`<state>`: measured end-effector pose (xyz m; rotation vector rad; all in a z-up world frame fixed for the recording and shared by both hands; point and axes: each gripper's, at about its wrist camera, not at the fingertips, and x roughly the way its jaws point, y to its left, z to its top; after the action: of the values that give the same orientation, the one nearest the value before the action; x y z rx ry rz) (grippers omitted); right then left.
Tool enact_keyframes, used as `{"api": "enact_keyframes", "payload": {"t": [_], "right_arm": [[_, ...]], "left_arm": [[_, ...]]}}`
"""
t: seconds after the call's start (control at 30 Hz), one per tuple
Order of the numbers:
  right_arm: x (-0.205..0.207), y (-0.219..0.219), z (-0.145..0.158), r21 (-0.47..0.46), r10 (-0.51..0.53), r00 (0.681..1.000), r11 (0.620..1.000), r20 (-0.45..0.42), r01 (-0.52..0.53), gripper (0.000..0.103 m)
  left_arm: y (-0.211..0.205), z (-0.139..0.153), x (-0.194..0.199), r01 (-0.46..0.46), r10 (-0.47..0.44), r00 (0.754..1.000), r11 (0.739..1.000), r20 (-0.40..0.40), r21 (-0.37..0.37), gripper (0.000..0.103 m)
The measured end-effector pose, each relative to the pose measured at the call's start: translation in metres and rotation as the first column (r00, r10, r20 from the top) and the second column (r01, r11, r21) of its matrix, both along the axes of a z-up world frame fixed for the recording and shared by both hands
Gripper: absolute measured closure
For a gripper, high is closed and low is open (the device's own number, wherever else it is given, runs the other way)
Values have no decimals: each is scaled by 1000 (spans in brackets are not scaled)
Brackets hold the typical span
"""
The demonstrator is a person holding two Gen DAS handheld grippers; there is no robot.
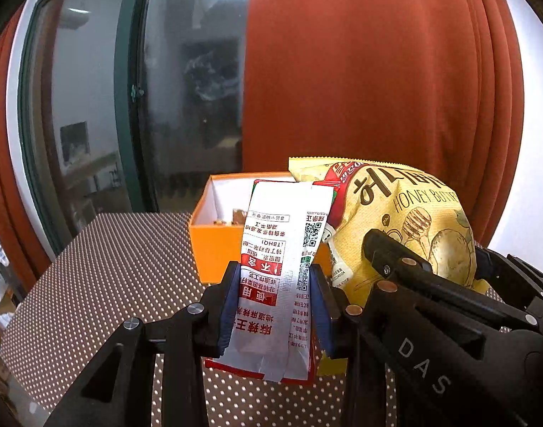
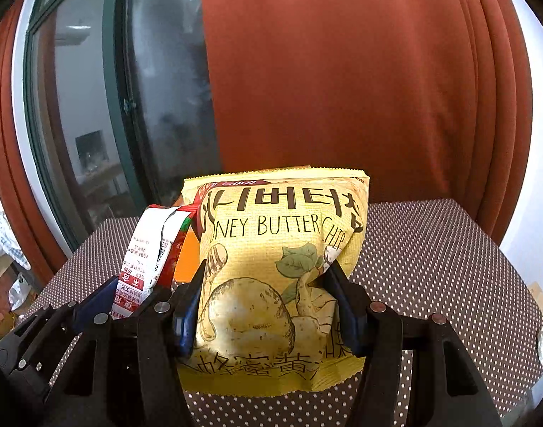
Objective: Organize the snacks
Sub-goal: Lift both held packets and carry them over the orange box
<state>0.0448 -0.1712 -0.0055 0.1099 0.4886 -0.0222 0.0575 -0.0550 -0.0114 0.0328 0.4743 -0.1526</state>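
while the left gripper (image 1: 275,306) has its jaws clamped on the white-and-red sachet (image 1: 275,277) above the worktop (image 1: 104,284), the right gripper (image 2: 267,306) squeezes the honey butter chip bag (image 2: 271,267); next, likely lowering both into the far orange box (image 1: 214,238).

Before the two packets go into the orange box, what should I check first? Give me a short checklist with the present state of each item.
1. Left gripper clamps the red and white packet: ok, pads press both sides.
2. Right gripper clamps the yellow chip bag: ok, the bag dents at the pads.
3. Both packets are lifted off the dotted table: ok.
4. Orange box is open at the top: ok.
5. Room left inside the box: cannot tell, the packets hide most of the inside.
6. The two packets are apart from each other: cannot tell, they overlap in both views.
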Motion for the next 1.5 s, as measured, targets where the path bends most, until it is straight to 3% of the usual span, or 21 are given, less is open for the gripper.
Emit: {"api": "enact_keyframes", "payload": {"t": [0.33, 0.67, 1.0, 1.5], "right_arm": [[23, 8, 28, -7, 20, 998, 1000, 67, -19, 39], [63, 5, 41, 18, 35, 993, 999, 116, -37, 39], [110, 0, 40, 40, 35, 989, 998, 142, -41, 39], [184, -6, 17, 50, 45, 993, 997, 109, -51, 39]], "left_arm": [[0, 27, 21, -19, 20, 998, 1000, 66, -9, 66], [5, 40, 70, -45, 46, 993, 999, 107, -9, 66], [11, 41, 132, -67, 66, 989, 998, 129, 4, 65], [13, 27, 204, -93, 92, 992, 996, 91, 5, 65]]}}
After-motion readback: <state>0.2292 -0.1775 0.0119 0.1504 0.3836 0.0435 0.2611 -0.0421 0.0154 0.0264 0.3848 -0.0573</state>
